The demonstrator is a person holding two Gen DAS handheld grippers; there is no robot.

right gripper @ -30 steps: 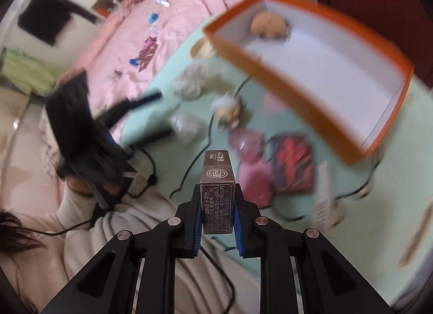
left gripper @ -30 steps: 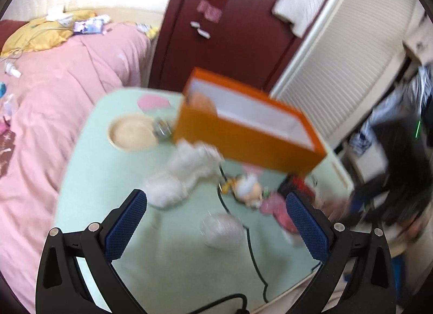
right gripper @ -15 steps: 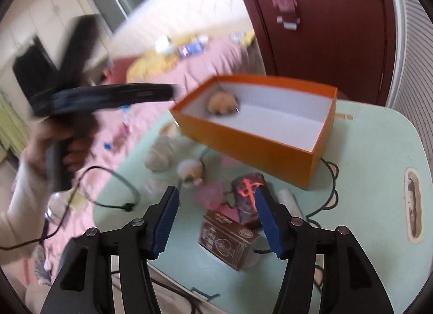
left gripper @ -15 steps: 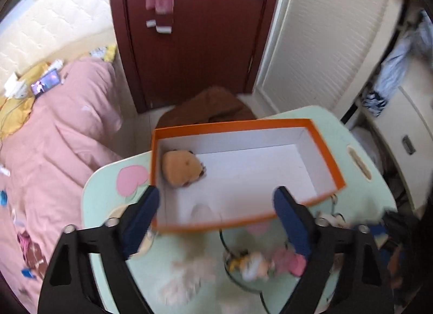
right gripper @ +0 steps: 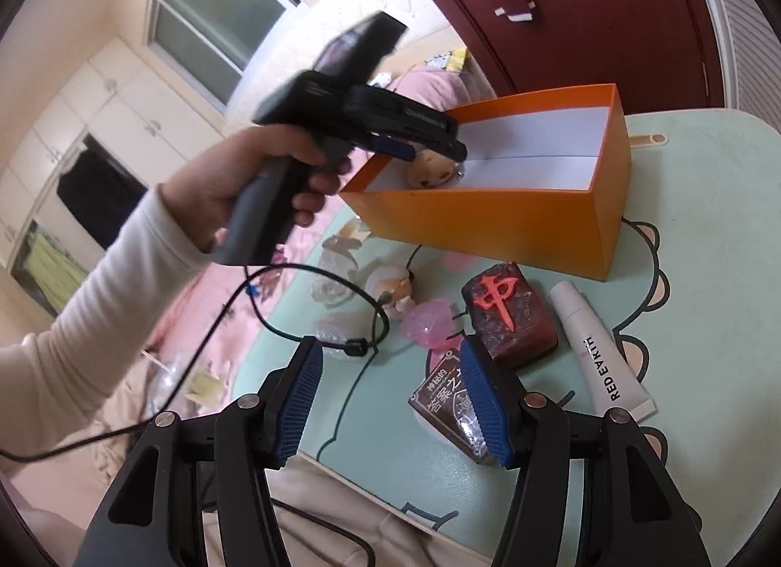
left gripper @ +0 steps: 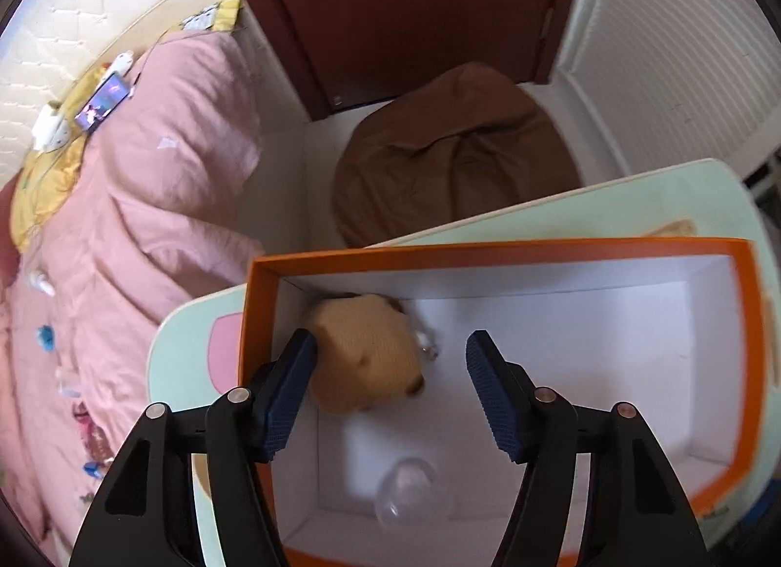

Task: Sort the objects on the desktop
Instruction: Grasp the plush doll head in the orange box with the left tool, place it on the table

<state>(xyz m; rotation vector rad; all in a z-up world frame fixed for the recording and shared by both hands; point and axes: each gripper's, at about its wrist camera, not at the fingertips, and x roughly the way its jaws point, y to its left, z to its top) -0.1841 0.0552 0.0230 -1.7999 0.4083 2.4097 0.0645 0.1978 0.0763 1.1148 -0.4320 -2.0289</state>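
Observation:
My left gripper [left gripper: 390,342] points down into the orange box [left gripper: 488,254]. Its jaws are closing and grip nothing. A tan plush [left gripper: 366,357] lies on the box floor by the left finger, and a clear ball [left gripper: 410,493] lies nearer me. In the right wrist view a hand holds this gripper [right gripper: 415,147] over the orange box [right gripper: 488,220]. My right gripper [right gripper: 390,396] stands open low over the green table [right gripper: 708,225]. A small brown carton [right gripper: 439,401] lies just behind its right finger.
On the table lie a dark block with a red character [right gripper: 507,318], a white tube [right gripper: 600,352], a pink translucent piece [right gripper: 429,323], a small figurine [right gripper: 390,283] and a black cable [right gripper: 293,323]. A pink bed [left gripper: 146,176] and brown beanbag [left gripper: 454,147] flank the table.
My left gripper swung from the table to above the orange box and narrowed; the clear ball now lies inside. My right gripper opened and let the brown carton go onto the table.

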